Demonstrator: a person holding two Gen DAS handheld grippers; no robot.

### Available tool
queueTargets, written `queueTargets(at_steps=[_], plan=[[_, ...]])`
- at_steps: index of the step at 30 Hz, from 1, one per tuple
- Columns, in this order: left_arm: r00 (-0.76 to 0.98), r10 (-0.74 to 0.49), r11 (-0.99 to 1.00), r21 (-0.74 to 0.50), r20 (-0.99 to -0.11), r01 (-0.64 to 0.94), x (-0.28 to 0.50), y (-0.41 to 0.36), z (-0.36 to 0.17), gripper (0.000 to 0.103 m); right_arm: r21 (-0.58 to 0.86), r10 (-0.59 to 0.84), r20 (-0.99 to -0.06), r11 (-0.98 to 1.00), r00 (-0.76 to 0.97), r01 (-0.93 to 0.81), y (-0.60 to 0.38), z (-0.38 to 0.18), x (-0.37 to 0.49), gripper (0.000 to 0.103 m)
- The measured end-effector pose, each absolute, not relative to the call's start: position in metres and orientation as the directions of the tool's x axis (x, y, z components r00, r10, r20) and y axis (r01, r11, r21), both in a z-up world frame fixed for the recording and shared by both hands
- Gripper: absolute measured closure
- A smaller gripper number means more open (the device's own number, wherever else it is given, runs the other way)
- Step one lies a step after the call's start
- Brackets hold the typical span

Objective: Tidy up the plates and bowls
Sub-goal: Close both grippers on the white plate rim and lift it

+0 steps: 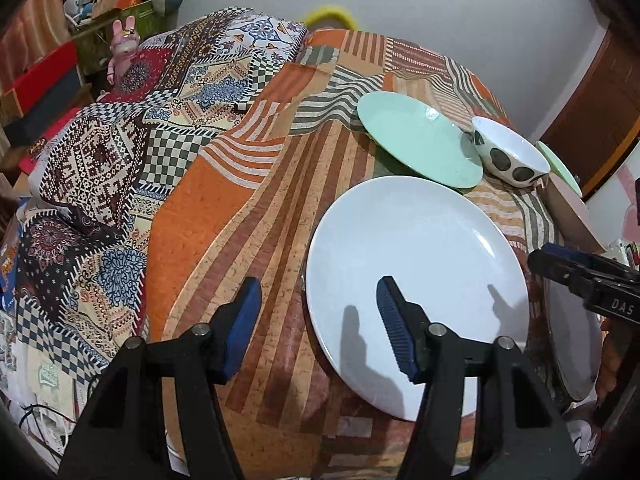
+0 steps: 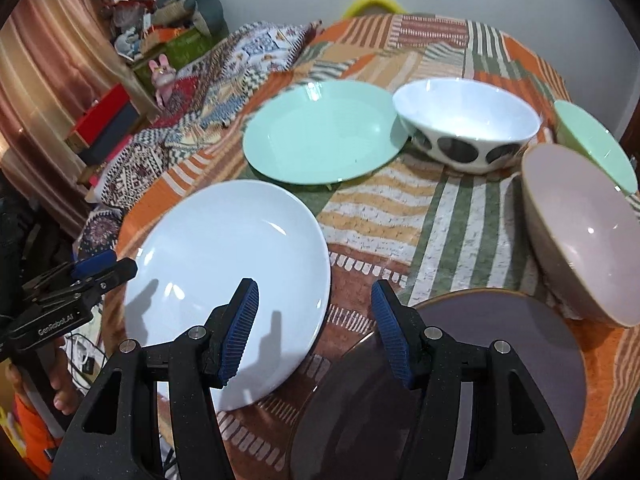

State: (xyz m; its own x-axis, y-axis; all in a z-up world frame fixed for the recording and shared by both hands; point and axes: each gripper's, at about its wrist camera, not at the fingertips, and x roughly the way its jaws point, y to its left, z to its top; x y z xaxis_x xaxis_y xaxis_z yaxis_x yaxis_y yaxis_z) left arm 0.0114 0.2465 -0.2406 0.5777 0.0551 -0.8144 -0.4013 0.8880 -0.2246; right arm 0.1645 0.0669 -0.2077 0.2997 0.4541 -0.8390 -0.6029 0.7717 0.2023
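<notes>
A white plate (image 1: 416, 276) (image 2: 228, 276) lies near the front of the patterned table. Behind it lies a mint green plate (image 1: 416, 136) (image 2: 320, 132). A white bowl with dark spots (image 1: 508, 152) (image 2: 468, 120) stands to the right of it. A pinkish bowl (image 2: 580, 232), a mint green bowl (image 2: 596, 144) and a grey-purple plate (image 2: 480, 360) sit at the right. My left gripper (image 1: 320, 320) is open, straddling the white plate's left rim. My right gripper (image 2: 316, 324) is open above the gap between the white and grey-purple plates.
A patchwork cloth (image 1: 120, 152) is bunched over the table's left side. Boxes and a pink rabbit toy (image 1: 124, 44) stand at the back left. A yellow chair back (image 1: 332, 16) shows behind the table. The right gripper also shows in the left wrist view (image 1: 580, 276).
</notes>
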Motion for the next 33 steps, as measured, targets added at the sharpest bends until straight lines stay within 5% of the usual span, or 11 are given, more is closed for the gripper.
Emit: queueTargets(at_steps=[6,12,33], plan=[[0.571,0.020,0.884,-0.252,-0.821,-0.394,0.015,0.252,-0.251,0.070,0.201,0.434,-0.860,0.772,0.269,-0.604,0.074,-0.216,0.170,0.060],[0.559,-0.004,0.876,-0.273,-0.829,-0.399,0.017,0.257,-0.261,0.075,0.202,0.415,-0.877,0.775,0.241,-0.599,0.080,-0.228,0.177,0.083],[0.554,-0.013,0.875,-0.277,-0.832,-0.396,0.019,0.248,-0.256,0.075,0.255,0.459,-0.864,0.755,0.208,-0.604,0.082,-0.226,0.171,0.082]])
